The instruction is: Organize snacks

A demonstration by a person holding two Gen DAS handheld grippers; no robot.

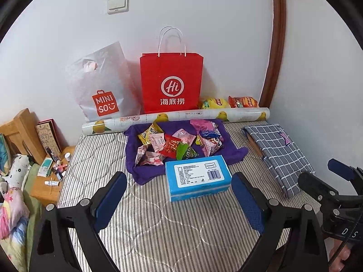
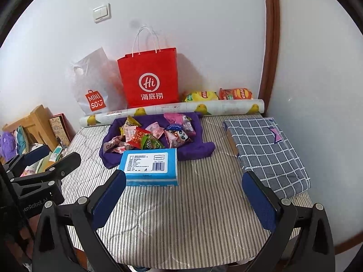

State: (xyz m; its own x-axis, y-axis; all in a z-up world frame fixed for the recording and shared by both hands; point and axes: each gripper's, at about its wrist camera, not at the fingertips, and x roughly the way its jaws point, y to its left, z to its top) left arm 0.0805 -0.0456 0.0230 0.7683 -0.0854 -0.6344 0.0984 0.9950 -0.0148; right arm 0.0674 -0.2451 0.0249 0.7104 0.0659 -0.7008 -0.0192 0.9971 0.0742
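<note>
Striped mattress (image 1: 158, 222) against a white wall (image 1: 204, 22), light switch (image 1: 117, 4) up high. Snack packets (image 1: 172, 146) piled on a purple cloth (image 1: 136, 172) mid-bed, behind a blue tissue box (image 1: 197, 176) that touches the cloth's front edge. Patterned paper roll (image 1: 177, 116) lies along the wall; red paper bag (image 1: 171, 81) and white plastic bag (image 1: 102, 83) stand behind it, two chip bags (image 1: 229, 103) to the right of the red bag. Folded checked cloth (image 2: 265, 149) on the bed's right side. Left gripper (image 1: 179, 195) fingers wide apart, holding nothing, tissue box between them in view. Right gripper (image 2: 183, 199) fingers wide apart too, nothing between, above bare mattress, near the tissue box.
</note>
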